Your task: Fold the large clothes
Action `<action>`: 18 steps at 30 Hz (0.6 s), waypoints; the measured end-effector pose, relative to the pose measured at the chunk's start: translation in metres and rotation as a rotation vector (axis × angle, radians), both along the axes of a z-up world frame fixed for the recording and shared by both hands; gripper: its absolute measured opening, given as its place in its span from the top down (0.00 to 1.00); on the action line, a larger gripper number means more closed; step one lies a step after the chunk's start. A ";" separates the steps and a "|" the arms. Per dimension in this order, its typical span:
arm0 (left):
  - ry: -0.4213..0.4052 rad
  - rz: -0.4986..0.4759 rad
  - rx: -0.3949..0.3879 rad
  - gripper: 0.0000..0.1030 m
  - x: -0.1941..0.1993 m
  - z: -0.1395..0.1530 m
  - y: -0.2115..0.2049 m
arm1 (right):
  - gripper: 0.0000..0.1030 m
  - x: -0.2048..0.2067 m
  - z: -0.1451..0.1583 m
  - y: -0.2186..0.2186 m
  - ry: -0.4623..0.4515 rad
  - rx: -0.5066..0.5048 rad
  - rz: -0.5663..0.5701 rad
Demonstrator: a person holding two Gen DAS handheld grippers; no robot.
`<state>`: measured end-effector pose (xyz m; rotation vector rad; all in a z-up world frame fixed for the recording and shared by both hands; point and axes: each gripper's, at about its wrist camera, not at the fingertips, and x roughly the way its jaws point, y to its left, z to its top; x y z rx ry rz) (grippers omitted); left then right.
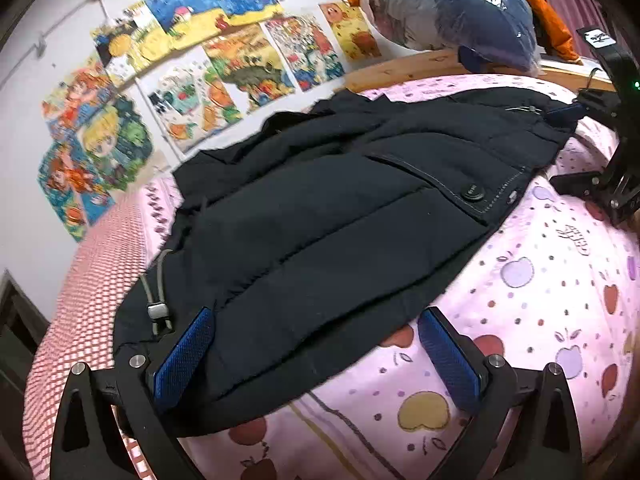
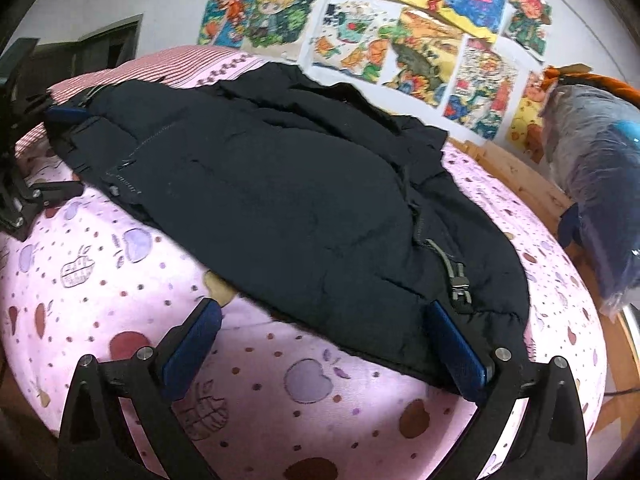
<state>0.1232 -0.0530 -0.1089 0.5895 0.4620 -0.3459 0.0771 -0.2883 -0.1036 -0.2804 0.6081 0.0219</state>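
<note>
A large black padded jacket (image 1: pixel 340 208) lies spread flat on a bed with a pink apple-print sheet (image 1: pixel 540 300). My left gripper (image 1: pixel 316 344) is open at the jacket's near hem, its jaws wide apart over the fabric, beside a grey drawstring toggle (image 1: pixel 157 310). My right gripper (image 2: pixel 320 340) is open at the opposite end of the jacket (image 2: pixel 280 192), one finger on the hem by another toggle (image 2: pixel 460 284), the other over the sheet (image 2: pixel 120 272). Each gripper shows in the other's view: the right one (image 1: pixel 568 114) and the left one (image 2: pixel 60 116).
Colourful drawings (image 1: pixel 208 60) cover the white wall behind the bed. A plastic-wrapped blue bundle (image 1: pixel 456 12) and orange fabric (image 1: pixel 548 12) sit on the wooden headboard (image 1: pixel 400 70). A pink checked cover (image 1: pixel 84 300) lies at the bed's other end.
</note>
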 end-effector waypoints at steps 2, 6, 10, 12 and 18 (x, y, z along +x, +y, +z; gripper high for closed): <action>-0.025 0.029 0.006 0.00 0.000 0.001 0.001 | 0.02 -0.001 -0.001 -0.005 -0.016 -0.005 -0.022; -0.052 0.090 -0.008 0.00 0.005 0.003 0.006 | 0.02 -0.003 -0.003 -0.001 -0.059 -0.058 -0.038; -0.072 0.112 0.009 0.00 0.008 0.004 0.004 | 0.02 0.000 -0.006 0.005 -0.075 -0.134 -0.047; -0.085 0.114 0.022 0.00 0.010 0.005 0.003 | 0.02 0.002 -0.005 0.006 -0.072 -0.147 -0.049; -0.108 0.134 0.038 0.00 0.016 0.013 0.000 | 0.02 0.004 0.002 0.012 -0.149 -0.266 -0.100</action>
